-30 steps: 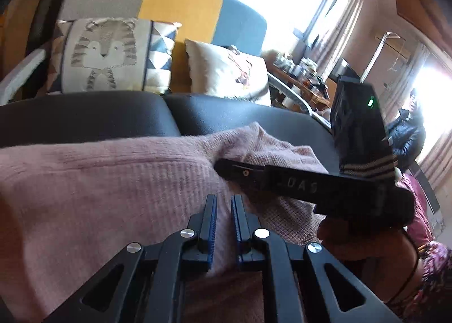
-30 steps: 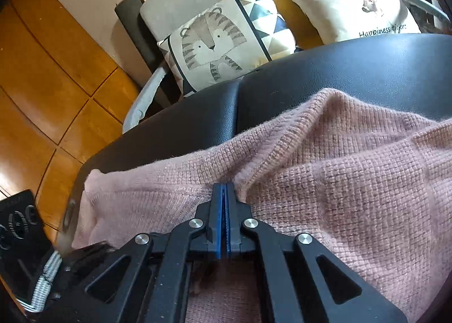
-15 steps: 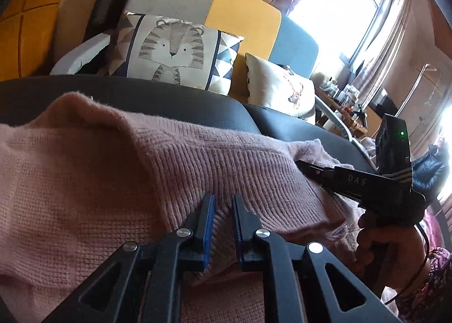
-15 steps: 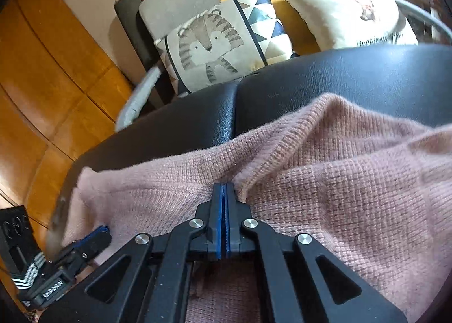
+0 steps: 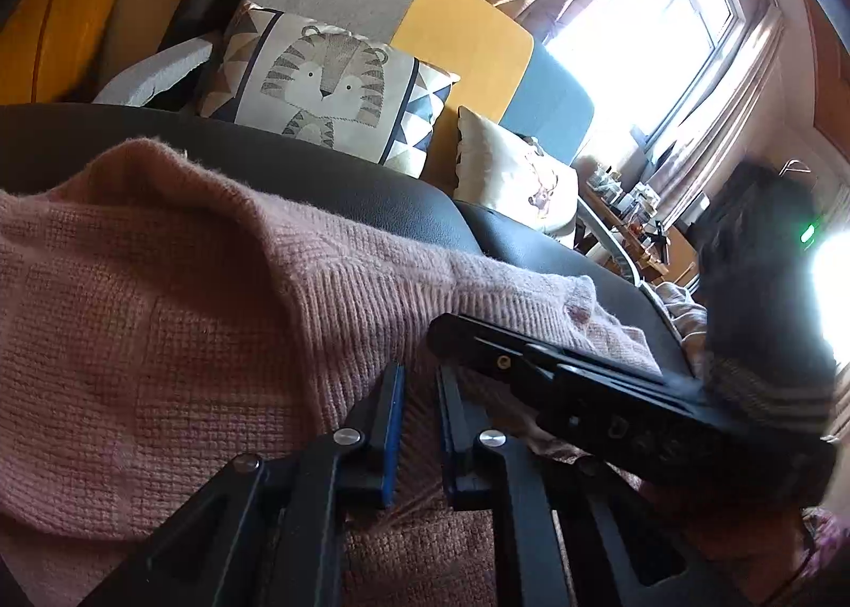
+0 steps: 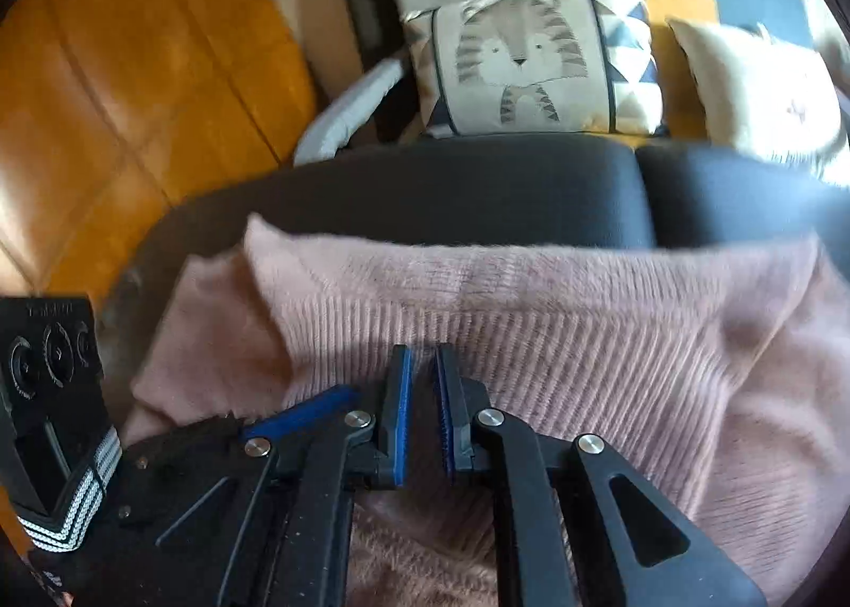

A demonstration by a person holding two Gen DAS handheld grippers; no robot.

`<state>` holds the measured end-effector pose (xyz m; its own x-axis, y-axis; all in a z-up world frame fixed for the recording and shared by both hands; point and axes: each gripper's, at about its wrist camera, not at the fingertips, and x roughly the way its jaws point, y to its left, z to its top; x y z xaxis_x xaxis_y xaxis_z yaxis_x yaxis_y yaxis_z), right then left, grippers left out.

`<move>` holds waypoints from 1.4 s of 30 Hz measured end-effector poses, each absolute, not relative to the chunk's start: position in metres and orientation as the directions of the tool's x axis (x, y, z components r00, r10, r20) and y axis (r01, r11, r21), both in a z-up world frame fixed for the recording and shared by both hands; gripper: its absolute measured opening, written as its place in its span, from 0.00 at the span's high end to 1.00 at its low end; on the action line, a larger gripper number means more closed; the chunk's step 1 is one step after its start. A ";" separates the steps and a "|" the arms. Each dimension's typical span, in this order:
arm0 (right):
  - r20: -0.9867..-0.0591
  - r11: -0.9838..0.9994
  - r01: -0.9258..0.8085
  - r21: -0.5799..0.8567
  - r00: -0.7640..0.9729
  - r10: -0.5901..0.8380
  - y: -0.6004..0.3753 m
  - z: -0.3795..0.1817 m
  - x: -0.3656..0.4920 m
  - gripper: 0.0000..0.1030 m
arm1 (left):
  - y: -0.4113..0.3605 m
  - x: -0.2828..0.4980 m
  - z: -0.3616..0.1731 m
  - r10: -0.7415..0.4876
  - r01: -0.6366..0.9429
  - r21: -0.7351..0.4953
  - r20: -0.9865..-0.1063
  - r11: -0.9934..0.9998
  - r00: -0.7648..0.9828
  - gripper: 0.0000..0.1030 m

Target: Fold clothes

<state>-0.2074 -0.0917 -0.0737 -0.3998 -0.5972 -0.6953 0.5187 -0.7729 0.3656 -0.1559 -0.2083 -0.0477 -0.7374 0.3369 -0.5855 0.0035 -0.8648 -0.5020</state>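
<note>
Pink knit sweater (image 6: 531, 331) spread left-to-right just beyond both grippers, left gripper (image 5: 419, 394) and right gripper (image 6: 423, 373) slightly parted, gripping nothing.

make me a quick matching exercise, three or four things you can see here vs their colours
Things:
1. sweater
2. seat
3. tiger pillow
4. floor

Colours:
a. black
b. orange-brown
c. pink
d. cream and grey, with blue triangles

Pairs: 1-c, 2-a, 3-d, 4-b
</note>
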 end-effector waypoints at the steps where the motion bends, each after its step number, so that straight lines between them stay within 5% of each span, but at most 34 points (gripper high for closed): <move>1: -0.687 -0.770 0.526 0.362 -0.407 -0.601 -0.090 -0.075 -0.206 0.94 | -0.210 -0.155 -0.048 0.344 0.003 -0.513 -0.582 -0.859 -0.737 0.89; 6: -0.692 -0.786 0.538 0.305 -0.442 -0.571 -0.100 -0.076 -0.201 0.94 | -0.232 -0.157 -0.047 0.376 0.028 -0.581 -0.562 -0.813 -0.737 0.89; 16: -0.697 -0.809 0.550 0.207 -0.498 -0.517 -0.108 -0.074 -0.192 0.94 | -0.250 -0.216 -0.010 0.159 0.043 -0.272 -0.675 -0.961 -0.720 0.84; 23: -0.689 -0.806 0.550 0.217 -0.499 -0.526 -0.107 -0.077 -0.193 0.94 | -0.292 -0.222 -0.043 -0.067 0.192 -0.080 -0.754 -0.978 -0.654 0.81; 38: -0.682 -0.810 0.550 0.205 -0.513 -0.521 -0.109 -0.078 -0.192 0.94 | -0.354 -0.195 -0.050 0.038 0.323 -0.374 -0.703 -0.869 -0.710 0.77; 42: -0.681 -0.810 0.550 0.202 -0.516 -0.520 -0.109 -0.078 -0.191 0.94 | -0.343 -0.200 -0.033 0.043 0.281 -0.371 -0.667 -0.885 -0.744 0.77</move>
<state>-0.1909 -0.1095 -0.0783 -0.5159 -0.5200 -0.6808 0.5498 -0.8104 0.2023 -0.2005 -0.3428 -0.0334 -0.7440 0.0434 -0.6668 0.2810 -0.8851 -0.3711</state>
